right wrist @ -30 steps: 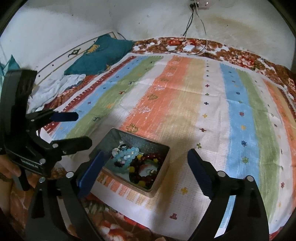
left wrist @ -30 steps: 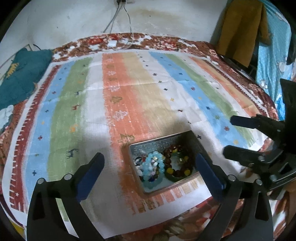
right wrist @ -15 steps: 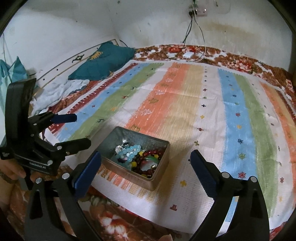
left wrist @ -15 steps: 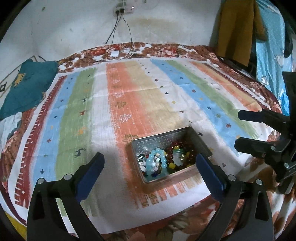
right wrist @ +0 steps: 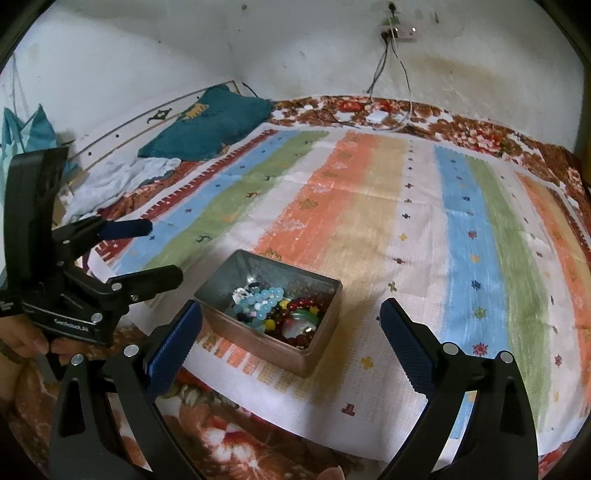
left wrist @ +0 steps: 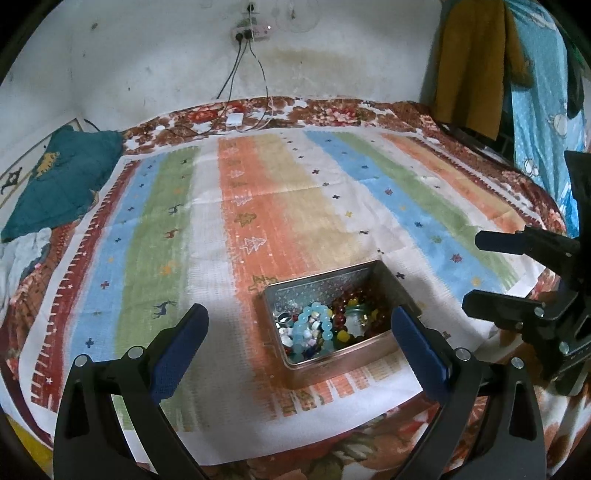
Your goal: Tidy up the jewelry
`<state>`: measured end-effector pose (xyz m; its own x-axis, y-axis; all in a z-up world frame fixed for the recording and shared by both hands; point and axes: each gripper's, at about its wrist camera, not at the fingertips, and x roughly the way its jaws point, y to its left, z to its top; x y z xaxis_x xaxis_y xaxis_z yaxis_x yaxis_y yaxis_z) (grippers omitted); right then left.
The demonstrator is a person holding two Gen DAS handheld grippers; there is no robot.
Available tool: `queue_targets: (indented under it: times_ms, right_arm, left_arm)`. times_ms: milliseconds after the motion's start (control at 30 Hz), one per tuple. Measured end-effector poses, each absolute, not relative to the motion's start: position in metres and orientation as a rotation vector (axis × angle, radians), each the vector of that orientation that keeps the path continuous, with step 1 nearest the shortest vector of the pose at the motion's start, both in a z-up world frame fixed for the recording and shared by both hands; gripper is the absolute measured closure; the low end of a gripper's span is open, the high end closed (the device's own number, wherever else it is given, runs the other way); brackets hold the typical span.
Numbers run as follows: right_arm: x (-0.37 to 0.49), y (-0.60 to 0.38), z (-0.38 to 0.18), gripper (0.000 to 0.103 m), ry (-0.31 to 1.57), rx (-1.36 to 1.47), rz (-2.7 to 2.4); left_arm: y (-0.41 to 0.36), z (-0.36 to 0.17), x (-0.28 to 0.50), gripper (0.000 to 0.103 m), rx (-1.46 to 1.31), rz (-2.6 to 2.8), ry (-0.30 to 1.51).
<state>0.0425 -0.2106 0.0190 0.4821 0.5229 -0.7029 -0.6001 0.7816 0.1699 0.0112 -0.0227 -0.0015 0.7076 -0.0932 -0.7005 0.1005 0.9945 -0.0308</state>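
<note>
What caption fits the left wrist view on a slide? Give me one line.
Open left gripper above a metal tin of beaded bracelets on a striped cloth, open right gripper alongside.

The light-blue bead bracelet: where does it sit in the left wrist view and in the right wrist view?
Left wrist view: light-blue bead bracelet lies low and right of centre, in the left half of the metal tin.
Right wrist view: low and left of centre, in the tin's middle, beside the dark red beads.
Shared landmark: the wall socket with hanging cables.
</note>
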Motion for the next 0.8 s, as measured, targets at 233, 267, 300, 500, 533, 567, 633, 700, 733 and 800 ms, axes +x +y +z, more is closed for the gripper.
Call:
queue_targets:
  times_ms: [233,267,300,500,533,567,633,700,733,800]
  right_arm:
    - [0.0429,-0.2128,0.0196,0.005,0.822,-0.079,0.697]
    - [0.0423,-0.2125,0.0196,0.005,0.820,-0.083,0.697]
    - [0.0424,-0.2119,0.0195,0.005,0.819,-0.089,0.694]
    - [0.0422,-0.2104,0.0183,0.005,0.824,-0.096,0.694]
    - [0.0422,-0.2101,0.0179,0.005,0.824,-0.098,0.694]
    - [0.0423,-0.2102,0.0176,0.005,0.825,-0.098,0.695]
    - [0.0421,-0.2101,0.0172,0.005,0.825,-0.100,0.696]
    - [0.0422,-0.2101,0.0167,0.005,0.827,-0.102,0.692]
    - [0.0424,-0.2097,0.0158,0.005,0.831,-0.102,0.689]
    - [0.0428,-0.2105,0.0150,0.005,0.832,-0.101,0.685]
  left_arm:
    - [-0.0250,-0.0013,0.0096,0.006,0.020,-0.115,0.766]
    - [-0.0250,-0.0013,0.0096,0.006,0.020,-0.113,0.768]
    - [-0.0247,-0.0013,0.0096,0.006,0.019,-0.111,0.769]
    - [-0.0227,-0.0008,0.0099,0.006,-0.005,-0.115,0.772]
    - [-0.0223,-0.0009,0.0099,0.006,-0.007,-0.117,0.774]
    - [-0.0224,-0.0009,0.0098,0.006,-0.007,-0.115,0.775]
    - [-0.0225,-0.0010,0.0099,0.006,0.000,-0.113,0.778]
    - [-0.0222,-0.0013,0.0102,0.006,-0.005,-0.113,0.781]
    - [-0.0218,-0.0011,0.0102,0.006,-0.010,-0.113,0.782]
    - [-0.0207,-0.0011,0.0103,0.006,-0.014,-0.112,0.782]
